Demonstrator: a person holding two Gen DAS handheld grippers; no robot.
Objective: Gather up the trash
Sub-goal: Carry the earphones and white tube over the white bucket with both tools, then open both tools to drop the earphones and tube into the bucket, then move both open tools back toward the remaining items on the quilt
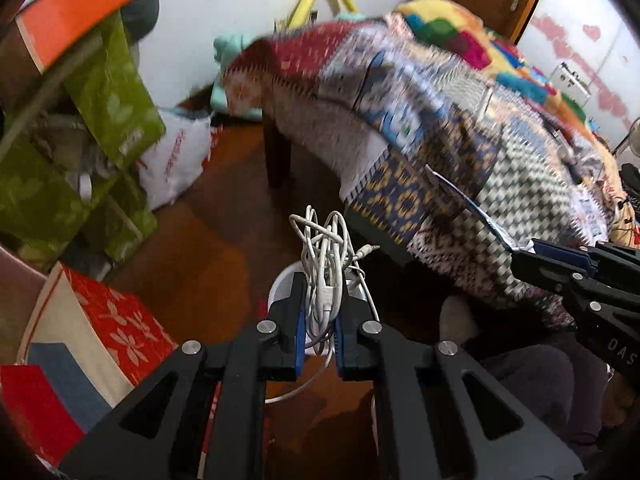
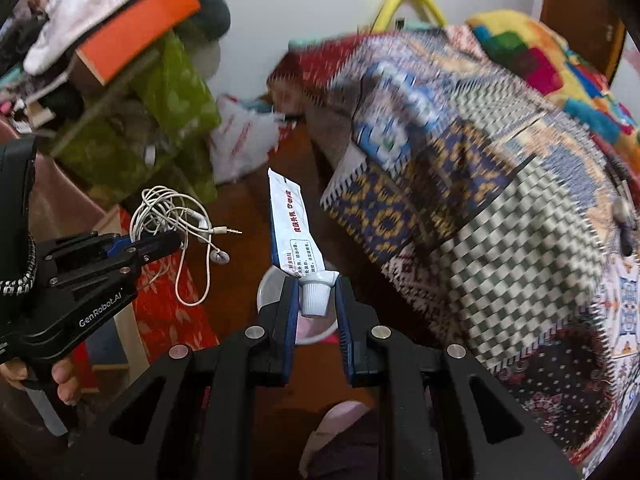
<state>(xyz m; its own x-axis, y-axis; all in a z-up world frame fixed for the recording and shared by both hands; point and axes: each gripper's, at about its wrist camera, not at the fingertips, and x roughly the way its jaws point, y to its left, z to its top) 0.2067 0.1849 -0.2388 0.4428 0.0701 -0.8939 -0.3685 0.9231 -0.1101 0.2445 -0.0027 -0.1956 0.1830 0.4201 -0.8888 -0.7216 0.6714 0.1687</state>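
While both hands point down over the white bin [image 2: 276,284] on the floor, the left claw [image 1: 319,320] is clamped on tangled white earphones [image 1: 326,248] and the right claw [image 2: 318,300] pinches a white tube [image 2: 294,228] by its cap. Each piece hangs just above the bin, apparently so that letting go drops it straight in.

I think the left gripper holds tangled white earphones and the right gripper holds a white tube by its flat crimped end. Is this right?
Not quite. The right gripper grips the white tube by its ribbed cap; the flat end points away, as the right wrist view shows. The left gripper does hold the earphones.
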